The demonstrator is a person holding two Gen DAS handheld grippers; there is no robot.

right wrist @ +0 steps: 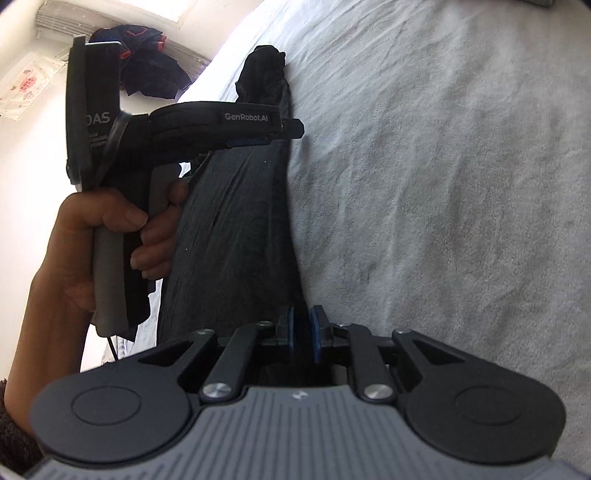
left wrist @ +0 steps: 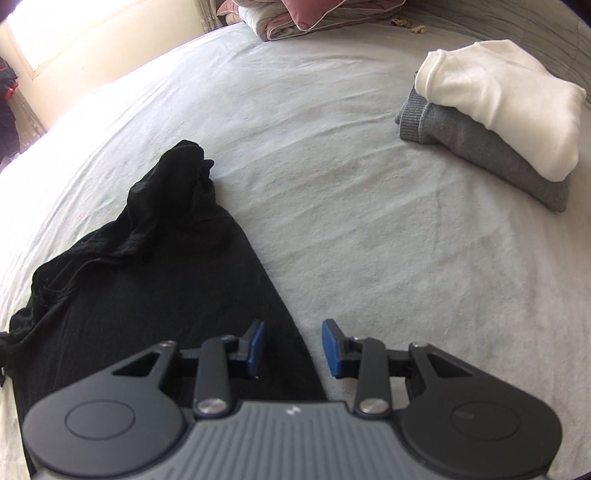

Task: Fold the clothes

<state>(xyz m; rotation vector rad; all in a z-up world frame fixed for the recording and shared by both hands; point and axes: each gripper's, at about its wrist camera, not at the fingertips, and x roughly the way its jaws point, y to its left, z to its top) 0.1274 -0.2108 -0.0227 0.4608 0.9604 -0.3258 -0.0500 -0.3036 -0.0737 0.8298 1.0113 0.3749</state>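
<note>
A black garment [left wrist: 155, 280] lies spread on the pale bed sheet [left wrist: 332, 184], its far end bunched up. My left gripper [left wrist: 293, 349] is open, its blue pads straddling the garment's right edge, holding nothing. In the right wrist view the same black garment [right wrist: 236, 229] runs away from the camera. My right gripper [right wrist: 302, 332] is nearly closed on the garment's near edge. The left gripper [right wrist: 280, 133] shows there, held in a hand above the garment.
A folded white garment [left wrist: 498, 107] sits on a folded grey one [left wrist: 480, 155] at the right of the bed. A pink and white quilt [left wrist: 288, 18] lies at the far edge. Dark clothes [right wrist: 147, 62] hang by the window.
</note>
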